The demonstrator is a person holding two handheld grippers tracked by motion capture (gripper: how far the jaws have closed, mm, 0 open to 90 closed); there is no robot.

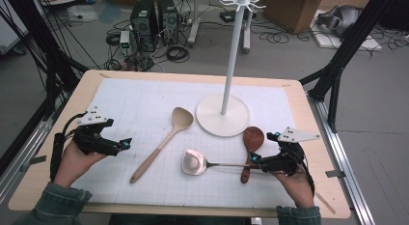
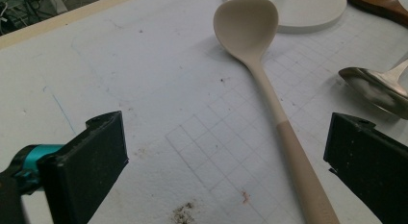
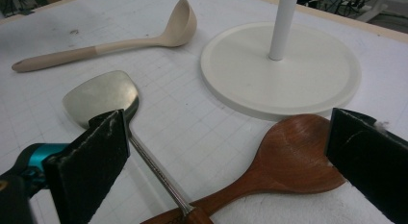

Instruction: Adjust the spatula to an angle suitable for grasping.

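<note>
No brand, label or readable writing shows on any of the things; the only marking is the faint printed grid of squares on the white mat (image 1: 144,104) that covers the pale wooden desk (image 1: 308,119).

The left tongs (image 1: 126,144) hover over the mat's left part with their jaws wide apart and nothing between them. In the left gripper view the long beige spoon with a deep pale bowl and tan handle (image 2: 269,89) lies just ahead of them, its handle running down between the two black pads without touching either.

The right tongs (image 1: 255,160) are likewise wide open and grip nothing. They hang low over the place where the reddish-brown wooden spoon (image 3: 288,171) and the thin-handled shiny steel spatula (image 3: 103,96) meet. In the right gripper view the spatula's wire handle passes beside the left pad and reaches the wooden spoon's handle at the bottom edge; the wooden bowl lies just beside the right pad.

Behind the spoons stands the white rack with a round flat base (image 1: 212,122), a tall slim pole (image 1: 233,56) and a ring of small hooks at its top. The wooden spoon's bowl lies just beside the base's rim, and the beige spoon's bowl is near its left side.

Beyond the desk, on the grey floor, are two black computer towers (image 1: 153,20), tangled cables and a brown cardboard box (image 1: 294,10). Black frame struts flank the desk on both sides.
</note>
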